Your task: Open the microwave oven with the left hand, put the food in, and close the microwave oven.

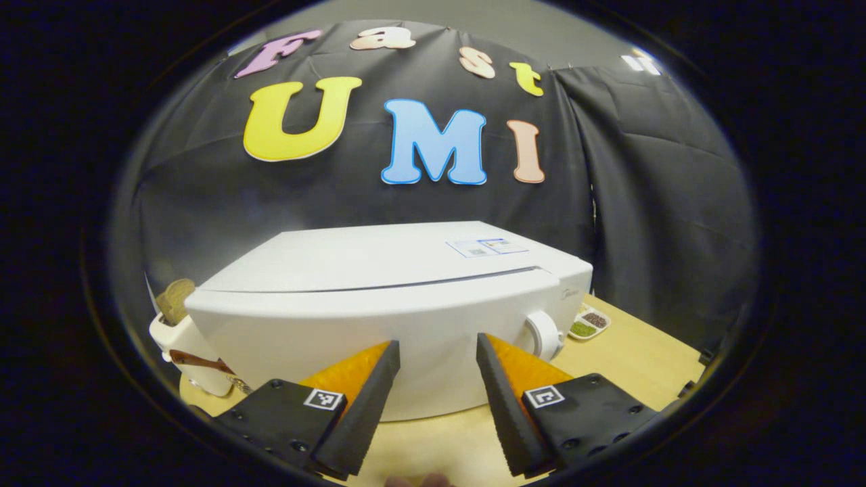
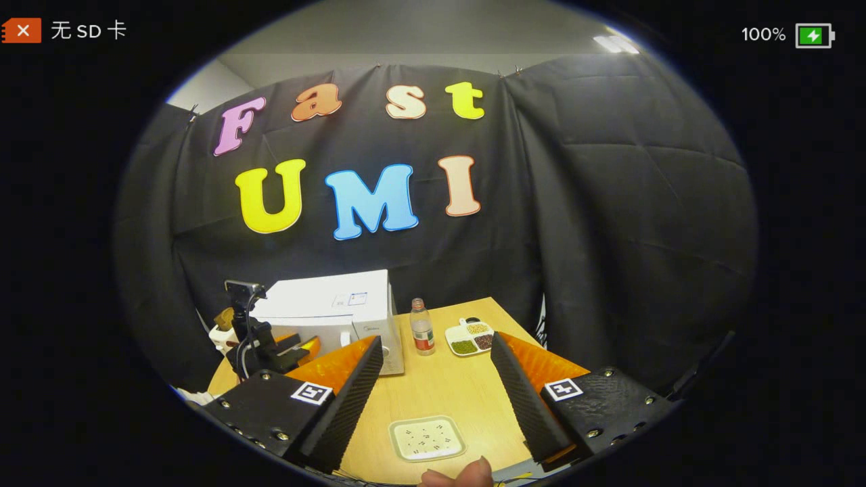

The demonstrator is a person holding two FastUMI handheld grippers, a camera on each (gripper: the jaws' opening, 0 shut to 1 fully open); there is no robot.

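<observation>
Left gripper view is giving me the microwave oven (image 1: 392,304) close up, sitting on the wooden table (image 1: 636,358) with its door shut, and I am taking it as my landmark. My left gripper (image 1: 438,352) is hovering just in front of the oven's white front, its fingers spread apart with nothing between them, not touching the door. A round knob (image 1: 543,335) is sticking out at the oven's right end. Beyond that end, a small divided dish (image 1: 590,323) of green and dark grains is lying on the table, and at the oven's far left side a white appliance (image 1: 186,348) with a brown piece on top is peeking out. Right gripper view is showing me the oven (image 2: 331,308) from farther back; my right gripper (image 2: 433,348) is hanging well in front of it, released, holding nothing. Nearer me than the oven, a shallow plate of food (image 2: 427,438) is resting on the table between these fingers. Just beside the oven's right side a small bottle (image 2: 422,328) is standing upright, with the divided dish (image 2: 470,338) next to it. The left gripper (image 2: 270,348) is sitting close against the oven's front.
</observation>
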